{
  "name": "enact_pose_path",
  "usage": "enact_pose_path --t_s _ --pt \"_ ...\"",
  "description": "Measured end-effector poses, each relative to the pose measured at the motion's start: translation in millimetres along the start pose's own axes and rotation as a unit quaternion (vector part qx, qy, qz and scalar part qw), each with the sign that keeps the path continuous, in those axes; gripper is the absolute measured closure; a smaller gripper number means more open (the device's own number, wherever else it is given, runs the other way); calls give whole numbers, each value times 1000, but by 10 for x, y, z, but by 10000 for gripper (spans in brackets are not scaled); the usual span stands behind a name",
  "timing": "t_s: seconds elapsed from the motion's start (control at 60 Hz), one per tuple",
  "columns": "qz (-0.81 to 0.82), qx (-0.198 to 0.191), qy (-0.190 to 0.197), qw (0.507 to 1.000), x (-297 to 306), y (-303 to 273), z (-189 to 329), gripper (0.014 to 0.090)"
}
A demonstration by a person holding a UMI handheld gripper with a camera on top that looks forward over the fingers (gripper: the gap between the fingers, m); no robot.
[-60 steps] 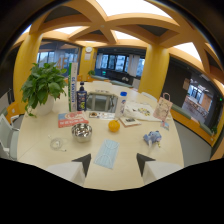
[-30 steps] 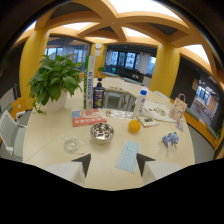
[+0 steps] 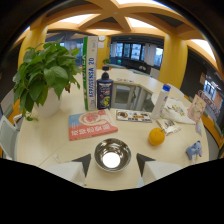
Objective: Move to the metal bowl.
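Left of the metal bowl (image 3: 112, 155) stands a potted plant (image 3: 44, 80), with a red book (image 3: 91, 125) just behind the bowl. The gripper (image 3: 112, 164) holds its fingers apart, the bowl on the desk (image 3: 45, 145) between their tips. It looks light, rigid and slippery; the thin rim seems the best hold. An orange (image 3: 157, 136) lies right of the bowl.

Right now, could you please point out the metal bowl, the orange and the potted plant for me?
metal bowl (image 3: 112, 158): gripper view, on its shiny inner bottom.
orange (image 3: 157, 136): gripper view, middle of the fruit.
potted plant (image 3: 44, 75): gripper view, on the leaves.
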Motion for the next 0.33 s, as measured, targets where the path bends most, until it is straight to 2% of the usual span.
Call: enact_pose_path --t_s 0.15,0.333 --pt "0 -16 -3 1000 18 -11 276 187" --pt "4 -29 -10 1000 -24 21 382 181"
